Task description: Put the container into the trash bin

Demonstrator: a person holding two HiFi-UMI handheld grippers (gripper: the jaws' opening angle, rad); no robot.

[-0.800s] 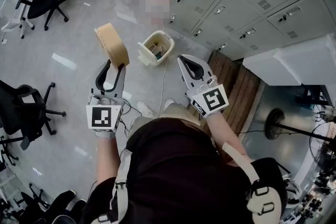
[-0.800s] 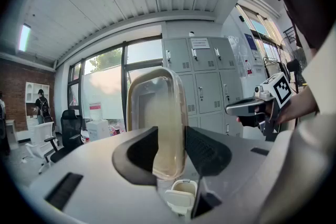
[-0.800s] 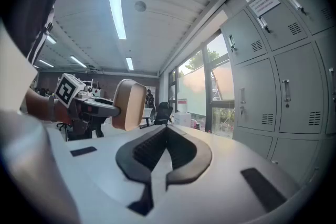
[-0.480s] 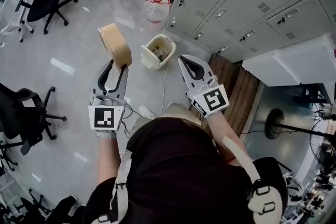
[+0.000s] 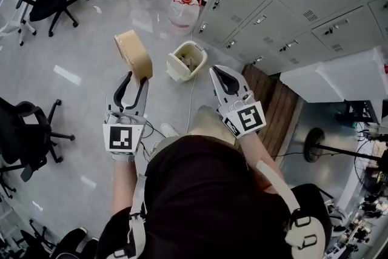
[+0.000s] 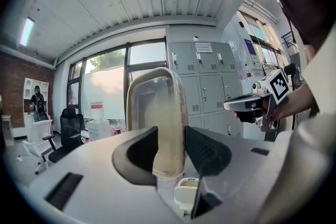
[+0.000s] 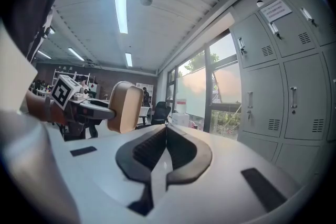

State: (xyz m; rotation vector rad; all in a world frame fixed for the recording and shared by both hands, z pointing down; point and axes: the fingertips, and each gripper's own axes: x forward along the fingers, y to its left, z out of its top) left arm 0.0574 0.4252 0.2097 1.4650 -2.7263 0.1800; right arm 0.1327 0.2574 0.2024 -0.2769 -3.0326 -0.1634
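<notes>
Low on the head view's left edge, at 9 o'clock, a black office chair is cut off by the frame. At 11 o'clock from the person, the left gripper clamps the lower end of the tan container. The container stands on edge, up off the floor, and its gripped end is hidden between the jaws. The trash bin sits on the floor at 3 o'clock of the container, apart from it. Its contents are too small to make out, and the left gripper view shows only a sliver of it under the jaws. At 1 o'clock the right gripper has its jaws pressed together with nothing between them. Grey lockers fill the upper right and run past the frame.
</notes>
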